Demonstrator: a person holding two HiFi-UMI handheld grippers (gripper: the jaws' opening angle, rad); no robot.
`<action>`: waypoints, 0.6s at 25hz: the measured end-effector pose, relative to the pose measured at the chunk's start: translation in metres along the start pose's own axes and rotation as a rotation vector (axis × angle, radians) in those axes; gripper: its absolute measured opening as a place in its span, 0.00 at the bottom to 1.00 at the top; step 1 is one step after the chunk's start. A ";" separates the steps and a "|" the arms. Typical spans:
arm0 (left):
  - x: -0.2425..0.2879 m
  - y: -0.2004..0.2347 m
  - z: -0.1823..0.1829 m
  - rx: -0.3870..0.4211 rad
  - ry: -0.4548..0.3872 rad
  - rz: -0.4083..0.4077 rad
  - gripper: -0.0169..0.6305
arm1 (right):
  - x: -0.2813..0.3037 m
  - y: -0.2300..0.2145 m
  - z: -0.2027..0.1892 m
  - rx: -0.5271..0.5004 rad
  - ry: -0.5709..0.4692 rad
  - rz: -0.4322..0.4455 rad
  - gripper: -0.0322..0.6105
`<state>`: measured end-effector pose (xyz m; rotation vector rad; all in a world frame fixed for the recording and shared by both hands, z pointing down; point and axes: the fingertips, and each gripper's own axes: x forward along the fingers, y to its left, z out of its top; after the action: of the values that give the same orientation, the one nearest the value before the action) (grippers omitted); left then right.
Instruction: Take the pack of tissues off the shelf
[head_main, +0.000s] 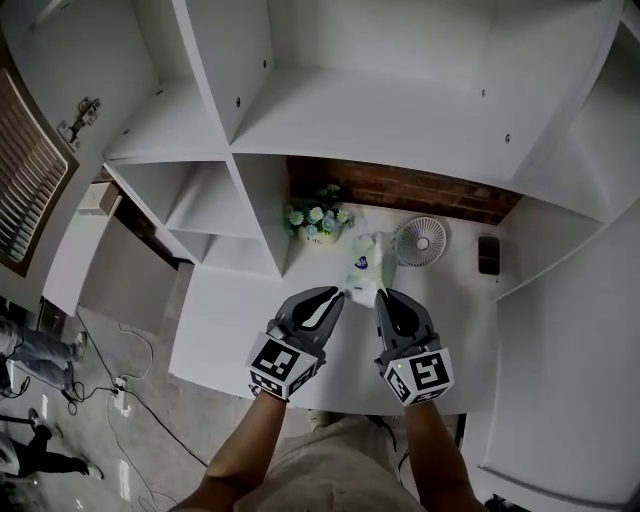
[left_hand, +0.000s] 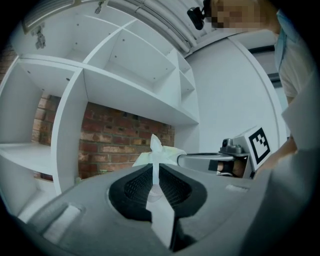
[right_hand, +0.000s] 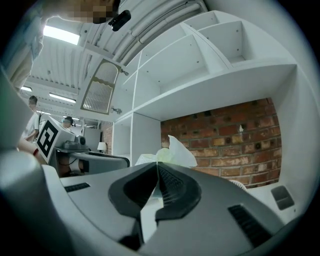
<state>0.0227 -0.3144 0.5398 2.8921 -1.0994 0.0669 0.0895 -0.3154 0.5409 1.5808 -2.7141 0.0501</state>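
The pack of tissues (head_main: 364, 262) is white and soft, with a blue mark, and is held just above the white shelf surface (head_main: 230, 335) in front of the brick back wall. My left gripper (head_main: 338, 295) is shut on its lower left edge. My right gripper (head_main: 381, 296) is shut on its lower right edge. In the left gripper view a thin white flap of the pack (left_hand: 159, 155) is pinched between the closed jaws. In the right gripper view the crumpled top of the pack (right_hand: 176, 151) sticks up past the closed jaws.
A small white fan (head_main: 421, 240) stands right of the pack and a pot of pale flowers (head_main: 317, 220) left of it. A dark small device (head_main: 488, 254) sits further right. White shelf dividers rise at left and overhead. Cables lie on the floor (head_main: 120, 385).
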 end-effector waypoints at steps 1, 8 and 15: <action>0.002 0.001 -0.006 -0.006 0.009 0.001 0.06 | 0.001 -0.001 -0.006 0.002 0.009 -0.001 0.08; 0.010 0.004 -0.053 -0.055 0.080 0.005 0.06 | 0.010 -0.009 -0.050 0.020 0.079 -0.007 0.08; 0.009 0.009 -0.096 -0.121 0.147 0.016 0.06 | 0.014 -0.014 -0.101 0.034 0.169 -0.026 0.08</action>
<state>0.0213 -0.3219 0.6364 2.7228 -1.0629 0.2031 0.0927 -0.3318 0.6421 1.5430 -2.5777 0.2205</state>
